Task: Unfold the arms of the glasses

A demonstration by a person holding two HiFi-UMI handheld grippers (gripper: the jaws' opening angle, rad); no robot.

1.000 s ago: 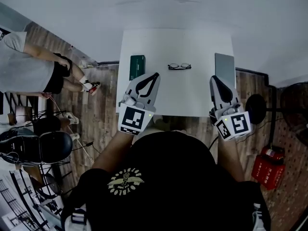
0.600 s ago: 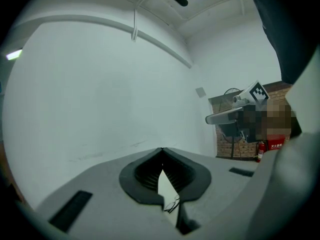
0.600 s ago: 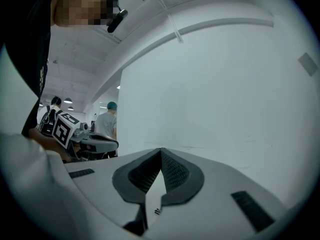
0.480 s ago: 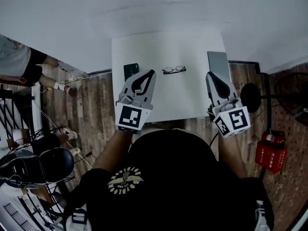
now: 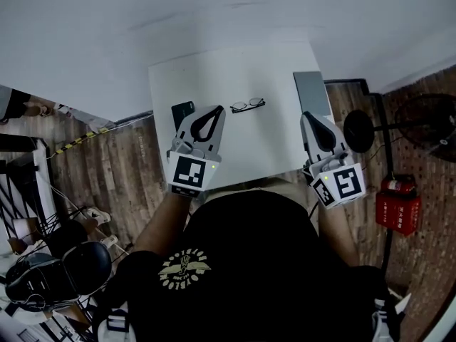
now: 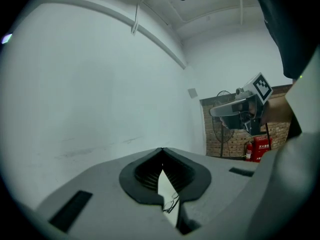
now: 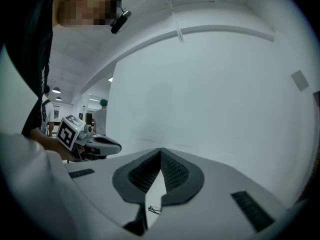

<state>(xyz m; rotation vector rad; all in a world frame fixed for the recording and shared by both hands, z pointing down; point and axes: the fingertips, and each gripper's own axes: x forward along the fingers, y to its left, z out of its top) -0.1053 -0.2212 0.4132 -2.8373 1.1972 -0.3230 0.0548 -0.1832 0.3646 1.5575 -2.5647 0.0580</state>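
Thin black-framed glasses (image 5: 248, 105) lie folded on the white table (image 5: 263, 144), toward its far side. My left gripper (image 5: 219, 109) hovers over the table just left of them, jaws shut with nothing between them. My right gripper (image 5: 312, 117) is over the table's right edge, well right of the glasses, also shut and empty. In the left gripper view the glasses (image 6: 172, 204) show through the slit under the closed tips (image 6: 162, 150). The right gripper view shows the glasses (image 7: 153, 210) small, below its closed tips (image 7: 160, 149).
A dark case (image 5: 182, 110) lies on the table's left side beside my left gripper. A grey slab (image 5: 311, 93) lies along the right edge. On the wooden floor stand a black fan base (image 5: 362, 130), a red extinguisher (image 5: 397, 204) and a black chair (image 5: 64, 269).
Both grippers have moved farther over the table; the left tips now sit close to the glasses. The head view has swung, and the person at the left has slid nearly out of frame.
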